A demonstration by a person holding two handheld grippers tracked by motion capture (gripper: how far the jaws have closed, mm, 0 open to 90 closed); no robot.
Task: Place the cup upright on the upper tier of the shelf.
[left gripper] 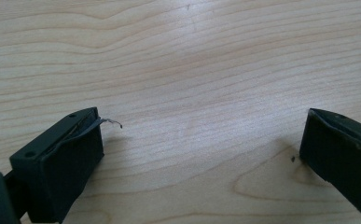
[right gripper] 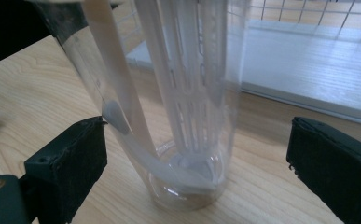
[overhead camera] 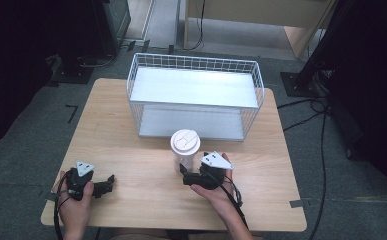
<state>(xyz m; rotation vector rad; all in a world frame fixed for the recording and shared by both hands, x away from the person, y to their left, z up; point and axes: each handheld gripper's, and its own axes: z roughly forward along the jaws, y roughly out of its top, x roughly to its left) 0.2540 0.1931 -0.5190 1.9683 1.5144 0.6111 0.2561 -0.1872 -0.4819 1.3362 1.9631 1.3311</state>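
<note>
Wooden bench [overhead camera: 131, 150], seen from above. A clear plastic bottle [overhead camera: 184, 152] with a white lid stands upright near the bench's middle, a little toward the near edge and just in front of a white wire basket rack [overhead camera: 196, 95] that sits at the far edge. Right gripper [overhead camera: 187, 176] lies level in the person's right hand [overhead camera: 216, 192], jaws pointing at the bottle's base from the near side. In the right gripper view the bottle [right gripper: 169, 102] stands between the two black jaws; its jaws stand wide, the left pad [right gripper: 82, 154] at or very near the wall, the right pad [right gripper: 329, 158] well apart from it, so no grip. A white inner insert and a white strap show through the clear wall. Left gripper [overhead camera: 106, 185] rests near the near-left corner of the bench, held by the left hand [overhead camera: 76, 200], well apart from the bottle. In the left gripper view its jaws are spread wide over bare wood [left gripper: 192, 70], nothing between them.
</note>
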